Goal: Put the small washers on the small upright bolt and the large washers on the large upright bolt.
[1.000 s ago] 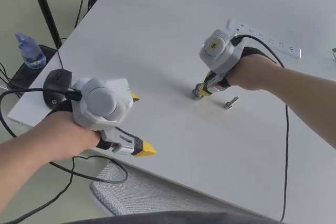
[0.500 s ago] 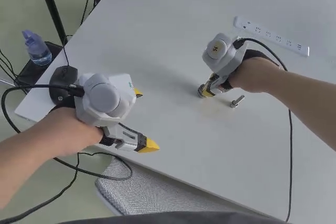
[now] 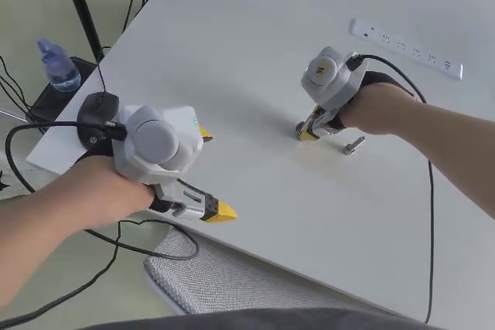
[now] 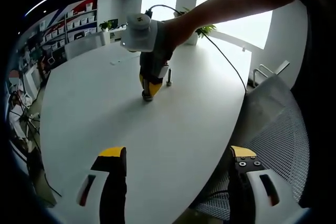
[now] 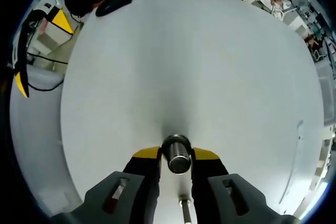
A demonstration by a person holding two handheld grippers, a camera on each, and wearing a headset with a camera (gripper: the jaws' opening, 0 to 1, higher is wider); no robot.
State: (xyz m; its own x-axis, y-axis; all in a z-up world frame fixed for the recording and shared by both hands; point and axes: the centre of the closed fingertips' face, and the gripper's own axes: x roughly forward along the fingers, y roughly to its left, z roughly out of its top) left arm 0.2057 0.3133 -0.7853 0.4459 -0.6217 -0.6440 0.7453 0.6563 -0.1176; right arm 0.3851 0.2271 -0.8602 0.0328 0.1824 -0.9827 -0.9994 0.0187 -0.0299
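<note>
Right gripper view gives us the clearest reason for the pose. The right gripper (image 5: 176, 153) has its yellow-tipped jaws pressed in on the large silver steel bolt (image 5: 178, 157), one jaw on each side of the shank. The bolt's round end faces the camera, and its far end appears to rest on the white table (image 5: 189, 66). We judge that it is held this way so it can be stood up and steadied before release, since a bolt balanced on its head would tip over if let go carelessly.

Just beside it, on the hand's side, is the small silver bolt (image 5: 183, 207), not touching the large one. From the left gripper view it looks upright, but in the head view we cannot tell whether it leans. Setting the two bolts near each other would put both posts within easy reach once washers are brought over.

The left gripper (image 4: 177, 156) has its jaws spread wide with nothing between them. It hangs over the near edge of the table above the grey mesh chair (image 4: 273, 124), well apart from the bolts. We take it that it waits there to leave the right hand room. We judge the task to be at its setting-up stage.
</note>
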